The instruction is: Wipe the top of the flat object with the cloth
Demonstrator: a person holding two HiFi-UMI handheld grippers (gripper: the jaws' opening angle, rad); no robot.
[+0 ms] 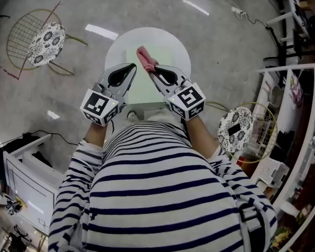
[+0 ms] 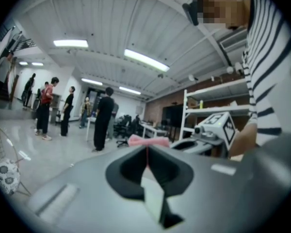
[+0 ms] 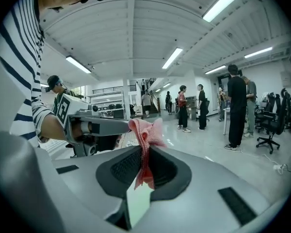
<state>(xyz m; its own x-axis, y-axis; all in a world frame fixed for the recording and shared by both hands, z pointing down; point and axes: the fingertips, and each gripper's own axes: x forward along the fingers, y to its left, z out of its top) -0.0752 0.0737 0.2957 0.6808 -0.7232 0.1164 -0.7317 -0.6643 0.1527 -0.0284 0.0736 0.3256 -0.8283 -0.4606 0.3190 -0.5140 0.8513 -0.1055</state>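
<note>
Grey polished floor (image 1: pixel 220 46) surrounds a small round white table (image 1: pixel 113 46), and on it lies a pale green flat board (image 1: pixel 165 54), the thing to be wiped. Above the board, clear of it, hangs the pink cloth (image 1: pixel 147 58), bunched into a small wad. The right gripper (image 1: pixel 151 71) is clamped on it: in the right gripper view the folds run down between the closed jaws and puff out past the tips. The left gripper (image 1: pixel 134 67) has its jaws together too, tip against the wad; in the left gripper view a thin pink sliver shows in the seam, so it appears to pinch an edge of the cloth. Being soft, light and limp, the cloth will sag and crumple wherever it is not held, so a firm pinch deep in the folds suits it, with enough loose fabric left below the tips to drag flat. The board looks stiff and smooth; it may slide on the table under a hard push.
</note>
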